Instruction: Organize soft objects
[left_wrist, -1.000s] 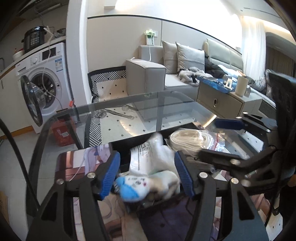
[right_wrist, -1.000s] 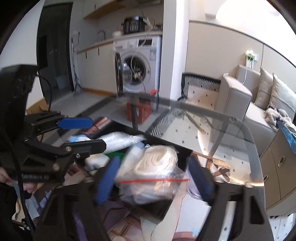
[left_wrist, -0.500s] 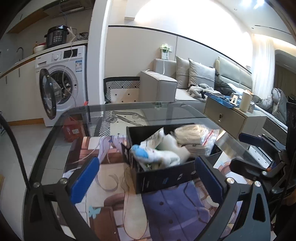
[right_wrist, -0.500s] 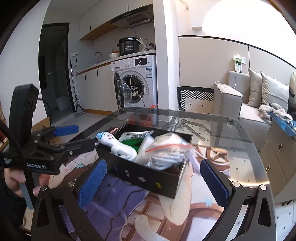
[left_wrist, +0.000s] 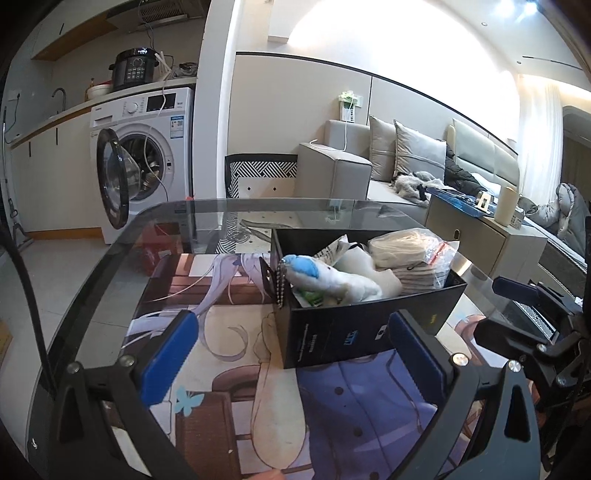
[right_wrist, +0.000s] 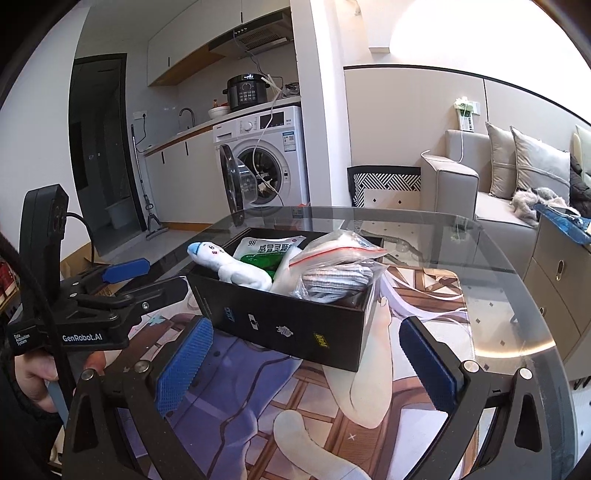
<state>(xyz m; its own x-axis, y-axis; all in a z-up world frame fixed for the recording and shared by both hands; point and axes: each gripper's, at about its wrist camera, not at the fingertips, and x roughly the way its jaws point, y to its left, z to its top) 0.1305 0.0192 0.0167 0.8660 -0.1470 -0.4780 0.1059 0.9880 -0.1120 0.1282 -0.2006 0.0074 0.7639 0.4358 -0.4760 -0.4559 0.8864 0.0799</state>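
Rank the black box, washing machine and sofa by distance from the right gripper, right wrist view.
1. Black box: just ahead of the open right gripper.
2. Washing machine: beyond the table, left.
3. Sofa: beyond, right; too close to call against the machine.

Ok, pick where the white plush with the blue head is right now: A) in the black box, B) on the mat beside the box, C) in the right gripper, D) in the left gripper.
A: the plush lies in the box beside the bagged items.
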